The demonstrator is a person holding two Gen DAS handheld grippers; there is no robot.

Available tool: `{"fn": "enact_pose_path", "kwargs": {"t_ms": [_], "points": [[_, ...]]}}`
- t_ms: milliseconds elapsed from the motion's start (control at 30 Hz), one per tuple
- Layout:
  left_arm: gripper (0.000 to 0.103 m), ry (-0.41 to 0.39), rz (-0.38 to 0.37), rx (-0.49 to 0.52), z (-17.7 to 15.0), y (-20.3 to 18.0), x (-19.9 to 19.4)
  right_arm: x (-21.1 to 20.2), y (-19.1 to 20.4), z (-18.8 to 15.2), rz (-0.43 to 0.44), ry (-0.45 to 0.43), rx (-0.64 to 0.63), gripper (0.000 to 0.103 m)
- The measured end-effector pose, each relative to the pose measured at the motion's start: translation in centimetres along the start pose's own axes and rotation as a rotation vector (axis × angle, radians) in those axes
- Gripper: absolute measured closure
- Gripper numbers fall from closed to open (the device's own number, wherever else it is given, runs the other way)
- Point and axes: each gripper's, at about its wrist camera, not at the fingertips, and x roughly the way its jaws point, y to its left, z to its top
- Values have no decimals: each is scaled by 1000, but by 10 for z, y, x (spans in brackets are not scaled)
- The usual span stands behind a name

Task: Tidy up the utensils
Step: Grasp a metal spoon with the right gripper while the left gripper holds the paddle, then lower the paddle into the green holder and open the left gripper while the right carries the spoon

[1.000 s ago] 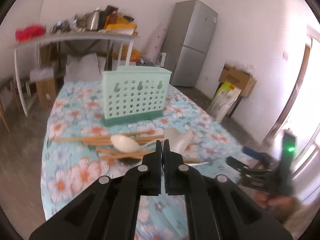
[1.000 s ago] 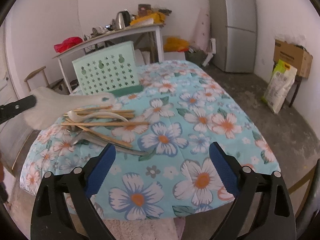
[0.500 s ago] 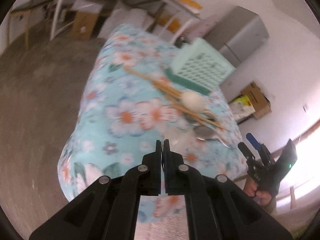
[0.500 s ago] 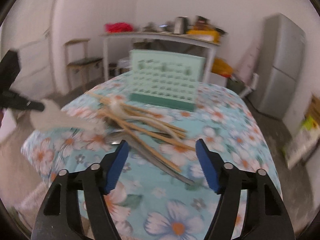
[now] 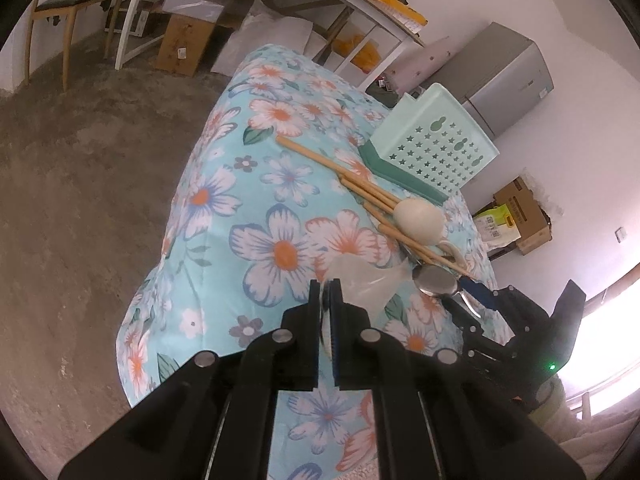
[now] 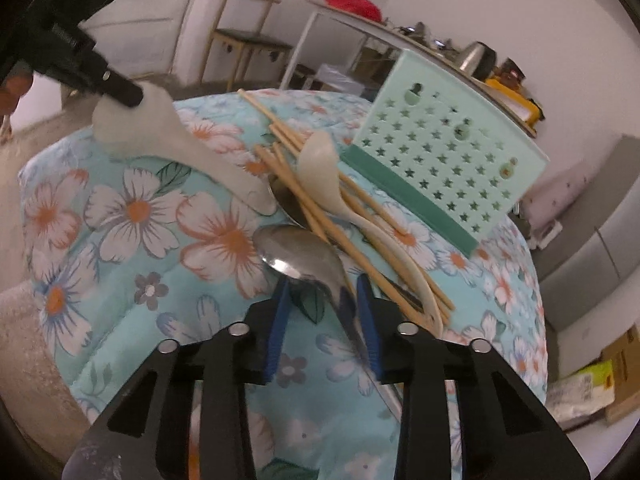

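The left claw is pinched tight on a white spoon above the flowery desk. The right claw is partly open around a metal spoon. Chopsticks lie beside the green basket.

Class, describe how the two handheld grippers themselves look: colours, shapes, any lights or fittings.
Both are black plastic with angular, cut-out linkage arms and round silver pivot pins. The right gripper has blue pads lining its fingers. In the left wrist view, the left gripper looks alike, and the right gripper's body shows a small green light.
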Motion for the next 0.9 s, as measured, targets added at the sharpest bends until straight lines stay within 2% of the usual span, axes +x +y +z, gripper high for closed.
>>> {"fn": "enact_pose_path", "kwargs": {"t_ms": [167,233,300,333,467,633,767,900], "points": [[99,-4,4,-3,-1,0,0,3,11,1,-66,-6,-82,81],[99,-8,5,-4,-1,0,0,3,15,0,-112,-16,-114,90],[99,-16,6,-7,-1,0,-1,-1,14,0,-138,-31,-112,95],[99,-19,8,-8,-2,-1,-2,-4,11,0,-143,-40,-88,98],[99,-42,8,-6,-4,-4,-8,-15,-4,-1,-161,-70,20,99],[101,-86,6,8,-5,-11,-21,-36,-27,-3,-179,-109,229,100],[101,-141,16,43,-4,-24,-38,-57,-50,-6,-145,-161,455,101],[101,-149,-32,51,3,-42,-51,-72,-70,-13,-95,-231,628,101]]}}
